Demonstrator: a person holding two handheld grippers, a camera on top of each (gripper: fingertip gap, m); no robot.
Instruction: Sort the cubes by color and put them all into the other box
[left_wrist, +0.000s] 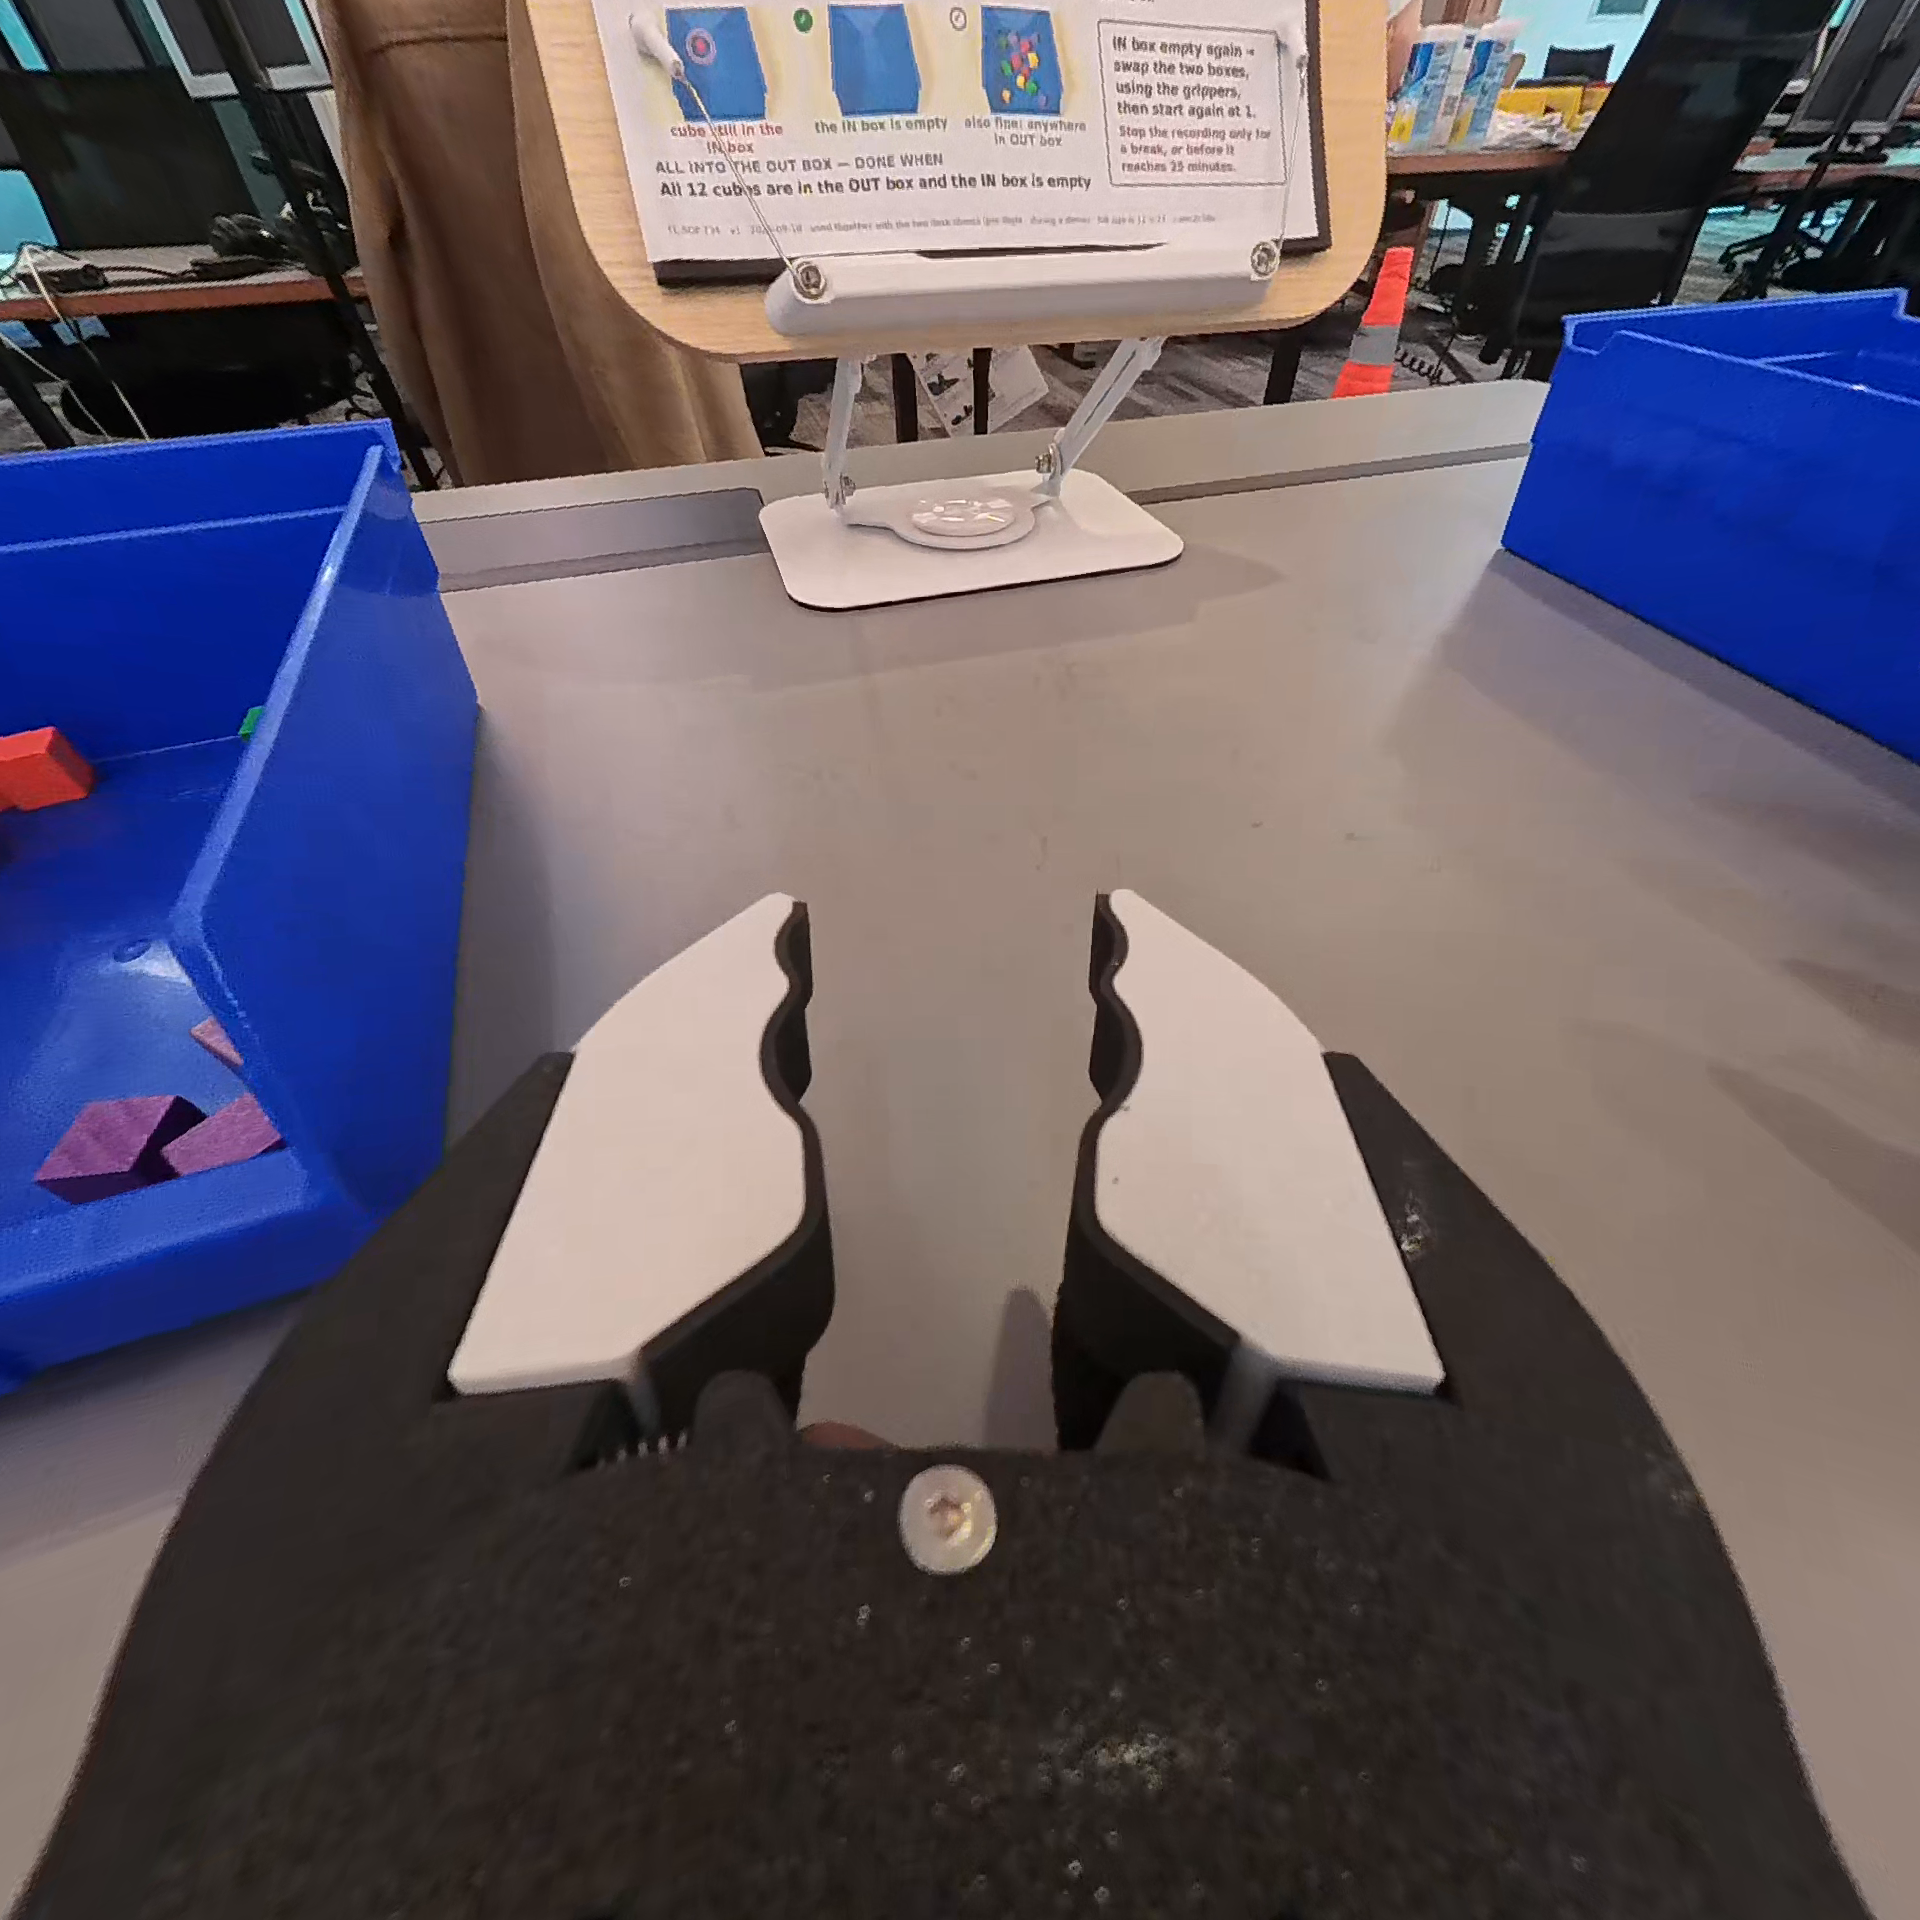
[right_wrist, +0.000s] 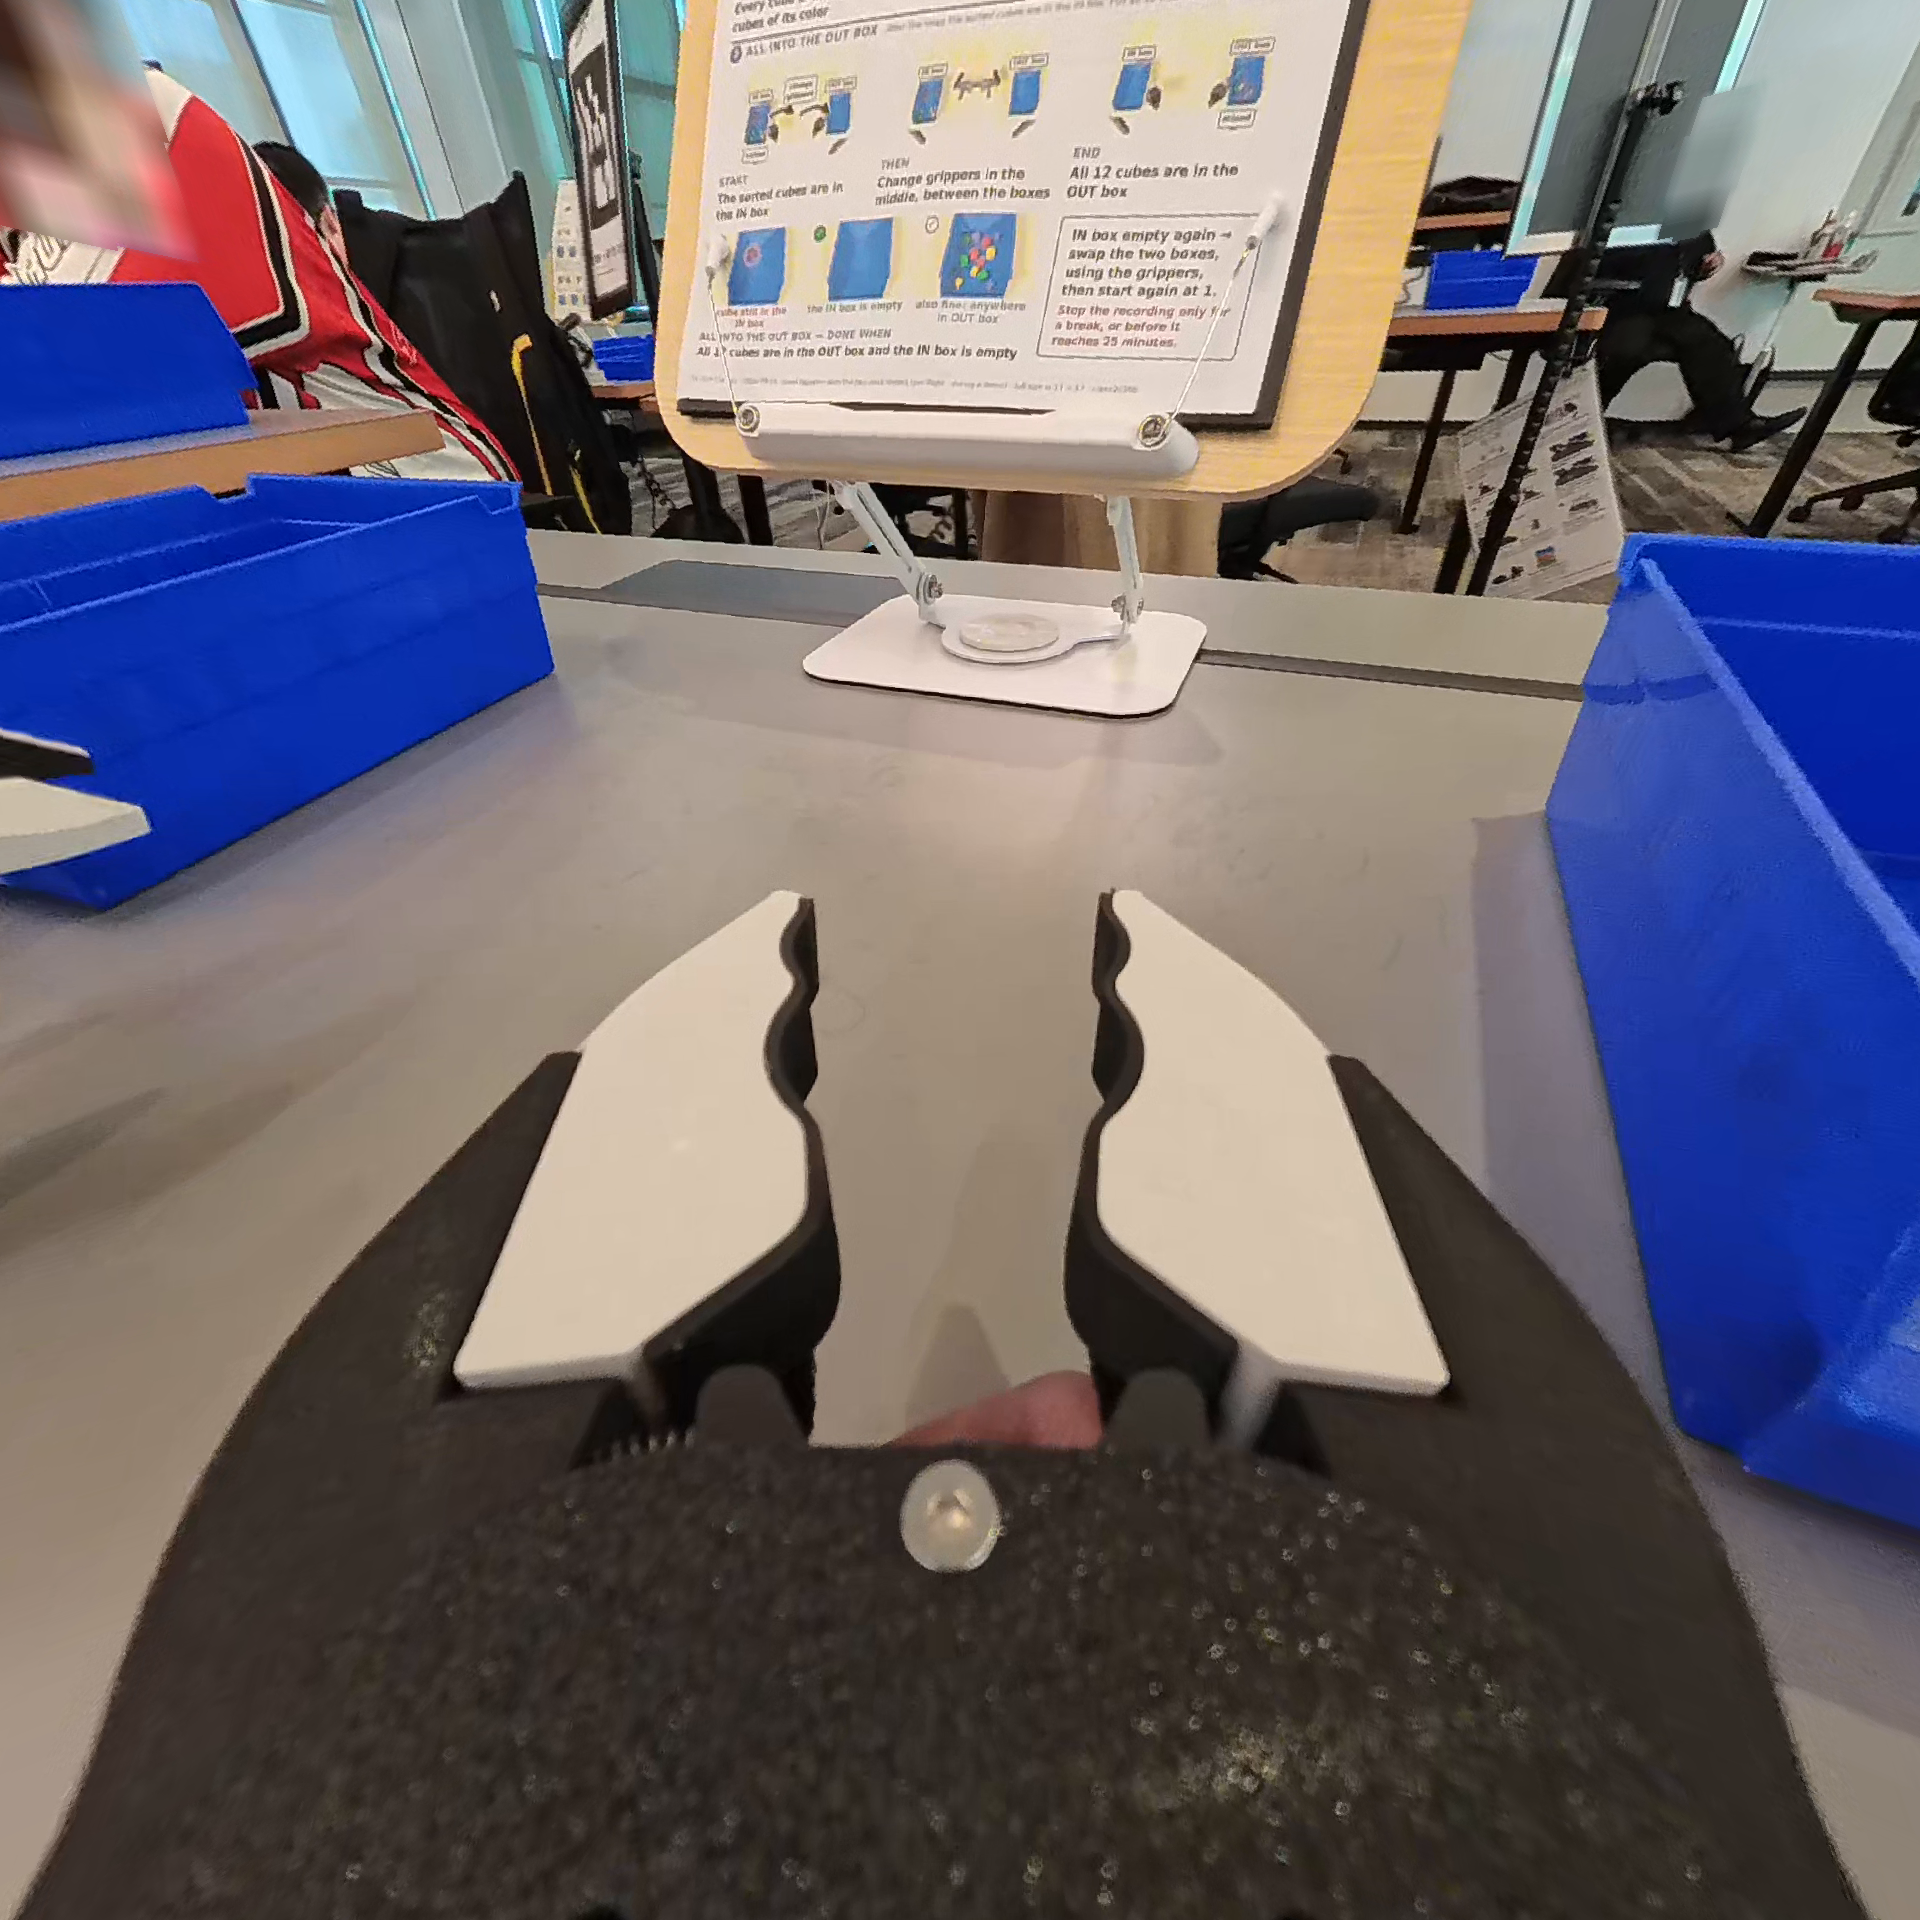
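Grey table (left_wrist: 1039, 748) lies under both level grippers, left (left_wrist: 948, 914) and right (right_wrist: 954, 914), fingers wide, seemingly empty.

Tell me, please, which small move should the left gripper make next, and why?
Probably swing the left gripper leftward over the left blue box and lower it toward the purple cubes. Its jaws stand open and empty above the bare grey table. The right gripper is open and empty too.

Open-plan office or lab: rows of desks (right_wrist: 1496, 322), office chairs (left_wrist: 1652, 156), large windows (right_wrist: 312, 114), instruction sheet stand (right_wrist: 997, 644).
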